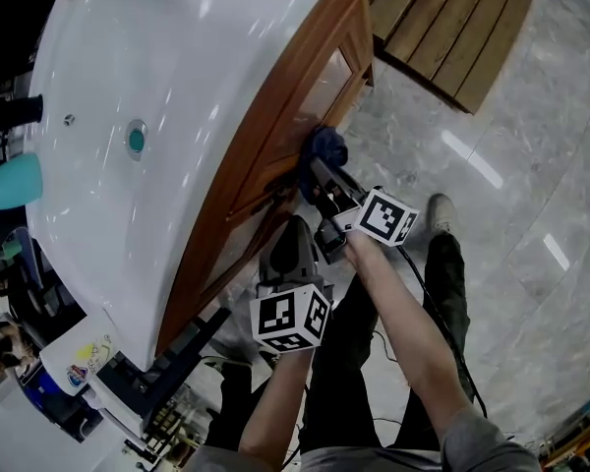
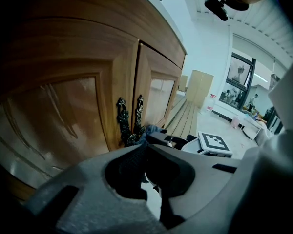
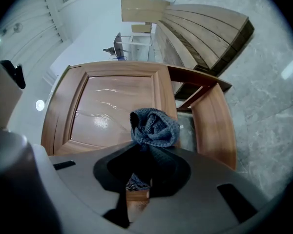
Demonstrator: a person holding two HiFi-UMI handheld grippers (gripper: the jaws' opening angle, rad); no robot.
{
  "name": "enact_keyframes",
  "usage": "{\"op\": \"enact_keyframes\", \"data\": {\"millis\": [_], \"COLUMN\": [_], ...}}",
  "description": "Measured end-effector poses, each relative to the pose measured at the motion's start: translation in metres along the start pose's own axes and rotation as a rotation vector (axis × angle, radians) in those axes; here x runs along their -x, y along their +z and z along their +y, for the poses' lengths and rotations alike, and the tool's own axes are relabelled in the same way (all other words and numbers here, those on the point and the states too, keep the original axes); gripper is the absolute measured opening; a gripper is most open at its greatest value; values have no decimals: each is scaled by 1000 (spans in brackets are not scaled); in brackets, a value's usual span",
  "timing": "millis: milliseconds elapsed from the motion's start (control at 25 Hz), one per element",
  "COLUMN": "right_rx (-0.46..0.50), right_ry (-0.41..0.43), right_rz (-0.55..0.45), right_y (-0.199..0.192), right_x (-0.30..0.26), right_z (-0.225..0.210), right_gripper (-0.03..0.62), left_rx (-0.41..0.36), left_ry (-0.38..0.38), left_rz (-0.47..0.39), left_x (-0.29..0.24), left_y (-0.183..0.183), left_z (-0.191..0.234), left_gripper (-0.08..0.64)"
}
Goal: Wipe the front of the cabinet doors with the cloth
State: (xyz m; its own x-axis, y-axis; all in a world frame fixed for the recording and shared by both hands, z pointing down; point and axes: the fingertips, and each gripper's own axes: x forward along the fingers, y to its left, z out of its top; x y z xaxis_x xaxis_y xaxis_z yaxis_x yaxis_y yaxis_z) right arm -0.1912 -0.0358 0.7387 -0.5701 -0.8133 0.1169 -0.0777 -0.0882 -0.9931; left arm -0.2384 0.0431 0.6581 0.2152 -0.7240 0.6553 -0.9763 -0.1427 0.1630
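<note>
Our right gripper [image 1: 313, 173] clamps the blue cloth [image 1: 326, 146] at the cabinet door [image 3: 112, 106]. Our left gripper [image 1: 295, 226] is closed and empty. We'd keep even pressure and overlap strokes.

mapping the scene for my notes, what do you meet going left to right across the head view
teal rounded object, white sink basin, brown wooden cabinet doors, dark blue knitted cloth, grey shoe
</note>
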Motion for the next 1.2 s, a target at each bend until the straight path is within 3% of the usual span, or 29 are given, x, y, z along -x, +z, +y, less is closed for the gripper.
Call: {"op": "enact_keyframes", "data": {"millis": [120,280,400,760,1200], "right_rx": [-9,22,-9,3,-57], "right_ry": [12,95,73,133,151], "right_rz": [3,8,19,44,53], "right_y": [2,7,6,14,10], "right_x": [1,-1,3,6,15], "right_z": [11,43,54,113,162], "right_gripper": [58,57,57,57,57], "left_rx": [2,2,10,37,53], "left_ry": [3,13,21,47,96], "left_rz": [-3,-5,-3,-21,-49], "left_x": [7,17,25,46,69], "left_y": [8,19,29,63,98], "left_z": [-2,-3,-6,-17,-18], "left_gripper": [8,8,8,8,8]}}
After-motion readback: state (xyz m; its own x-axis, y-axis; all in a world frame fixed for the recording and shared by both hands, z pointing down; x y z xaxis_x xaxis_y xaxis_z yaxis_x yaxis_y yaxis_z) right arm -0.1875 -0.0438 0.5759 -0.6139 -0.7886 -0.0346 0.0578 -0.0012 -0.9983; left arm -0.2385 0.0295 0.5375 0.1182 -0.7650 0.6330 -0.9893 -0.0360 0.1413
